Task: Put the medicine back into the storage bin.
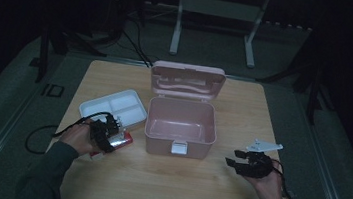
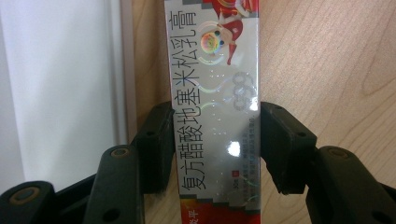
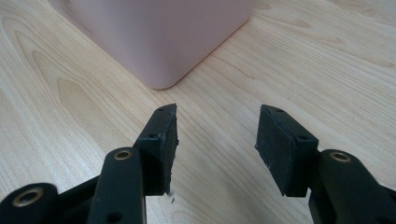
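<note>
The left gripper point(image 2: 215, 140) is closed on a silver and red carton point(image 2: 215, 93), low over the table point(image 1: 164, 188), beside the white tray point(image 1: 113, 105). The right gripper point(image 3: 217, 140) is open, holding nothing, near the pink box point(image 1: 177, 137).

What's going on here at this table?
A person works at a wooden table with a gripper in each hand. The left gripper is closed on a silver and red medicine carton, low over the table next to a white divided tray. The right gripper is open with nothing between its jaws, near a corner of the pink storage box, which stands in the middle with its lid up and looks empty.
</note>
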`<state>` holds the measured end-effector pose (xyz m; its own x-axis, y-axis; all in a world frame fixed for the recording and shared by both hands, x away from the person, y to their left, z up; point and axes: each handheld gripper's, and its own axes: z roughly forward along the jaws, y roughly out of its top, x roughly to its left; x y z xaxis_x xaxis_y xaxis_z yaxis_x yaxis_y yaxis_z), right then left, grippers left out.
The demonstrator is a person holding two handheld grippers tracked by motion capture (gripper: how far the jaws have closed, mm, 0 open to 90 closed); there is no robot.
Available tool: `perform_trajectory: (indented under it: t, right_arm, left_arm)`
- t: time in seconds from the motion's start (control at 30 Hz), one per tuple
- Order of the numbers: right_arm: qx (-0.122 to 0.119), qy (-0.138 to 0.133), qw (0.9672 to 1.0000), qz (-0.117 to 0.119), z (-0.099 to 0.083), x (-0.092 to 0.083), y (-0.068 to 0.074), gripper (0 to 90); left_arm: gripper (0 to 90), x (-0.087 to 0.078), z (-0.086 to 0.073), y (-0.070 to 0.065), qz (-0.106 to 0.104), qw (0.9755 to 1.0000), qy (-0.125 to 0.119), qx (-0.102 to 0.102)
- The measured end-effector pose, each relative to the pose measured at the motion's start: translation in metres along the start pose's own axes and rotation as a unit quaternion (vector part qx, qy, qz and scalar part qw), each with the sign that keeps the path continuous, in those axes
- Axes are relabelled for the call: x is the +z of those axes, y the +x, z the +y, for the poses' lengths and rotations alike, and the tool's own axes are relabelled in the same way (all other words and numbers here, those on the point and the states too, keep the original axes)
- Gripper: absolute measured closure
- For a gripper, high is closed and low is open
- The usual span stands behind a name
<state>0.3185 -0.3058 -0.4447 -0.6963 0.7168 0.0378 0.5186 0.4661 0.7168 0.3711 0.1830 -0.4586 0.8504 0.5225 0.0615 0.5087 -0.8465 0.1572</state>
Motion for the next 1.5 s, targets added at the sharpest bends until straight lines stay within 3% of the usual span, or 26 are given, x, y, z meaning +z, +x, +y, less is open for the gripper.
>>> perform_trajectory:
  t: [0.47, 0.6, 0.83, 0.97, 1.5]
  right_arm:
    - [0.000, 0.001, 1.0000, 0.001, -0.001, 0.000, 0.000, 47.9]
    - [0.000, 0.002, 1.0000, 0.001, -0.001, 0.001, 0.000, 47.9]
    - [0.000, 0.002, 1.0000, 0.001, -0.001, 0.002, 0.000, 47.9]
    - [0.000, 0.002, 1.0000, 0.001, -0.002, 0.002, 0.000, 47.9]
    - [0.000, 0.002, 1.0000, 0.002, -0.001, 0.003, 0.001, 47.9]
  left_arm:
    - [51.4, -0.004, -0.002, -0.004, -0.006, 0.9996, -0.006, 0.029]
    - [51.5, -0.012, -0.003, -0.006, -0.006, 0.9992, -0.007, 0.040]
    - [51.4, -0.038, -0.005, -0.007, -0.006, 0.9982, -0.031, 0.051]
    - [51.4, -0.056, -0.003, -0.009, 0.004, 0.9976, -0.029, 0.063]
    - [51.3, -0.115, 0.021, -0.014, 0.001, 0.9925, -0.048, 0.113]
